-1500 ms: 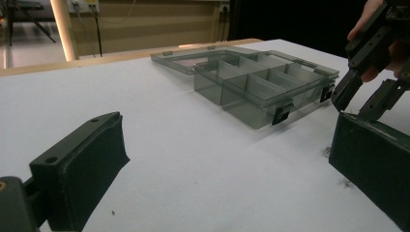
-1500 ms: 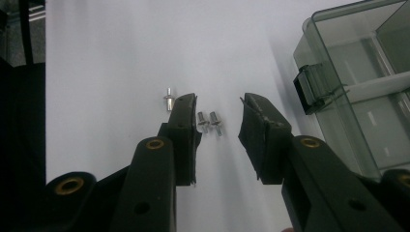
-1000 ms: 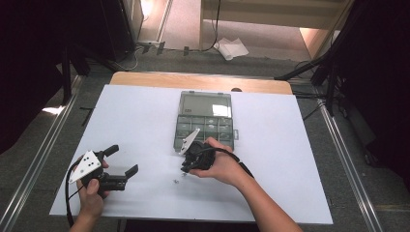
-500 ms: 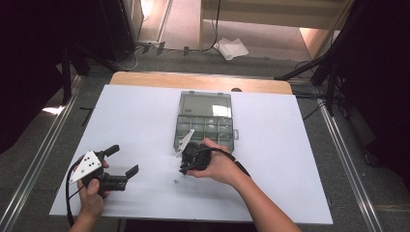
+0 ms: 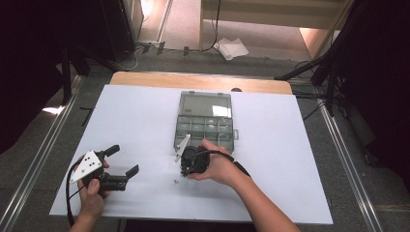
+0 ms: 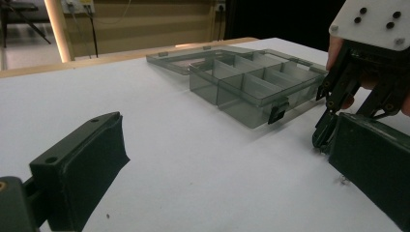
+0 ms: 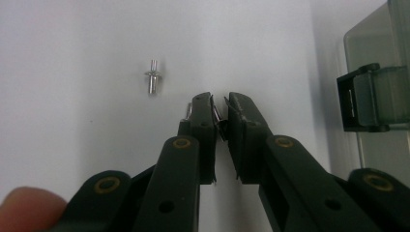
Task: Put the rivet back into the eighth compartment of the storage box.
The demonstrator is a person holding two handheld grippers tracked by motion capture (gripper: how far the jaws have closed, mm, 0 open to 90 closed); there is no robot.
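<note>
Two small silver metal rivets lie on the white table (image 5: 135, 121): one rivet (image 7: 153, 81) loose, the other (image 7: 218, 121) pinched between the right gripper (image 7: 220, 104) jaws, which have just been closing. The smoky clear plastic compartment box (image 5: 205, 123) stands just beside. The left gripper (image 5: 121, 159) rests well apart, jaws spread.

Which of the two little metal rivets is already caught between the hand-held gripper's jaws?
The rivet pinched between the right hand-held gripper jaws. The other rivet lies loose on the white table, up and left of the jaw tips.
</note>
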